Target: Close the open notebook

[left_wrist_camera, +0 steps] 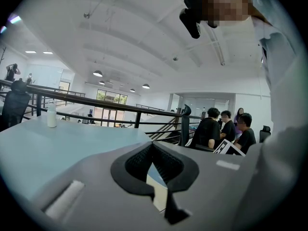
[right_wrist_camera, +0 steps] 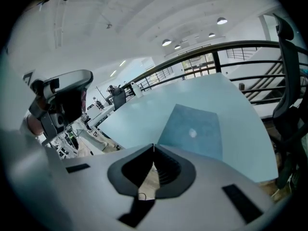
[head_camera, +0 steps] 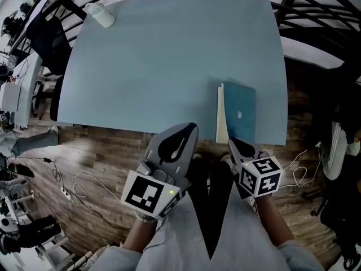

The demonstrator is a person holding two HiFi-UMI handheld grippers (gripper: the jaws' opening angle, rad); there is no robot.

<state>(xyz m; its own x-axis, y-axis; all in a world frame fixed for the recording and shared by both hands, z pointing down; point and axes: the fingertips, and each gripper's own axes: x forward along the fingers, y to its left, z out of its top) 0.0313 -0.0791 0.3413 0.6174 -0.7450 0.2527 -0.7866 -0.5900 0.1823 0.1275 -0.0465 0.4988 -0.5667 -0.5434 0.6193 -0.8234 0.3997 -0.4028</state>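
Note:
The notebook (head_camera: 240, 114) lies shut on the light blue table (head_camera: 169, 55), near the front edge at the right. Its blue cover faces up and the cream page edges (head_camera: 221, 117) show along its left side. In the right gripper view the notebook (right_wrist_camera: 192, 129) sits just beyond the jaws. My right gripper (head_camera: 231, 142) hangs shut and holding nothing, just in front of the notebook's near edge. My left gripper (head_camera: 193, 127) is shut too, at the table's front edge left of the notebook, touching nothing. Both jaw pairs meet at their tips (left_wrist_camera: 153, 143) (right_wrist_camera: 153, 146).
A white bottle (head_camera: 101, 14) stands at the table's far left corner, also seen as the bottle (left_wrist_camera: 51, 114). Black railings (head_camera: 316, 16) run behind the table. Cables (head_camera: 73, 188) lie on the wooden floor. Several people (left_wrist_camera: 226, 129) sit far off.

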